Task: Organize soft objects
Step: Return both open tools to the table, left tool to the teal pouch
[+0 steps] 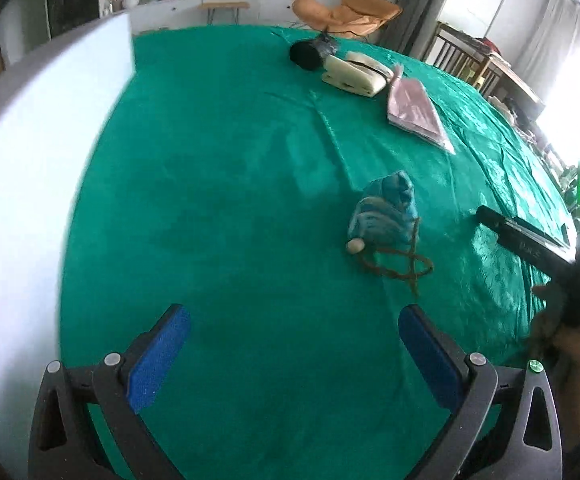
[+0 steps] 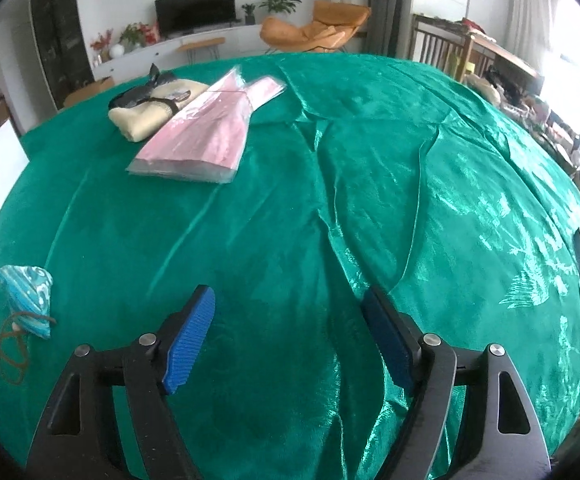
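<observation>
Here both grippers tilt down over the desk, covered w/ green cloth. Left gripper: jaws wide apart, nothing btwn them, only bare cloth under. Right gripper: jaws also spread wide, empty, over wrinkled cloth. The blue pouch w/ brown cord lies ahead and to the right of the left gripper, apart from it; in the right wrist view it sits far left of the right gripper. Further ahead, well apart: pink item in clear plastic bag, beside it a cream folded cloth w/ a dark strap across, touching the bag's edge. What's inside the pouch can't tell.
</observation>
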Demonstrator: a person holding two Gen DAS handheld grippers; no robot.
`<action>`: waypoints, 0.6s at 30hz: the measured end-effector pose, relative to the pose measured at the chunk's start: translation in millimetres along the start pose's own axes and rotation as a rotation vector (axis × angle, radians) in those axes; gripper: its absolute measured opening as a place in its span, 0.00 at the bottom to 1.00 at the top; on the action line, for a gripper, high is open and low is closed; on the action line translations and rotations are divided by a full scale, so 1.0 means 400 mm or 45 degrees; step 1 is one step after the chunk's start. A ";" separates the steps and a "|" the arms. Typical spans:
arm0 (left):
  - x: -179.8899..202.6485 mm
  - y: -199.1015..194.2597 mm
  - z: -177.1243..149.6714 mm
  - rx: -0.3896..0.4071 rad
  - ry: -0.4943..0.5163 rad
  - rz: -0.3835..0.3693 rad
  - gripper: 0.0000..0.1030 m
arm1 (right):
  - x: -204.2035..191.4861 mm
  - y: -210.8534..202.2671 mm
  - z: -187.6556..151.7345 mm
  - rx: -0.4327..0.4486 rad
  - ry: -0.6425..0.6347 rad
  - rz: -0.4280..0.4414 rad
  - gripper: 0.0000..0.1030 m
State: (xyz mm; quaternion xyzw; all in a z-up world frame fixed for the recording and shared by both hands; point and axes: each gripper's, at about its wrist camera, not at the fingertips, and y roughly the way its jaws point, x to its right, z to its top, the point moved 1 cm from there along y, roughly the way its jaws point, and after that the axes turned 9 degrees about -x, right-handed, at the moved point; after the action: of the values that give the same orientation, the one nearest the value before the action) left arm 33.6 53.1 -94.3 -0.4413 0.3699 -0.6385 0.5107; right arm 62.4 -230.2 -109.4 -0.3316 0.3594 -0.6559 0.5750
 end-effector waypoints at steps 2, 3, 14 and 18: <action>0.033 0.013 0.020 0.007 0.025 -0.070 1.00 | -0.001 0.000 -0.001 0.000 0.000 0.003 0.77; 0.051 0.015 0.028 0.022 0.042 -0.093 1.00 | -0.001 0.001 -0.001 0.000 0.001 0.003 0.77; 0.093 0.111 0.149 0.083 0.194 0.182 1.00 | -0.001 0.001 -0.001 0.000 0.001 0.003 0.78; 0.023 0.114 0.199 0.085 0.133 0.207 1.00 | -0.002 0.000 -0.001 0.000 0.001 0.003 0.78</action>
State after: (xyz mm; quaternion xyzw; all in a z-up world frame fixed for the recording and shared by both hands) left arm 122.6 33.1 -107.9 -0.3587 0.4091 -0.6291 0.5551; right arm 62.0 -229.5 -109.9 -0.3309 0.3599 -0.6555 0.5755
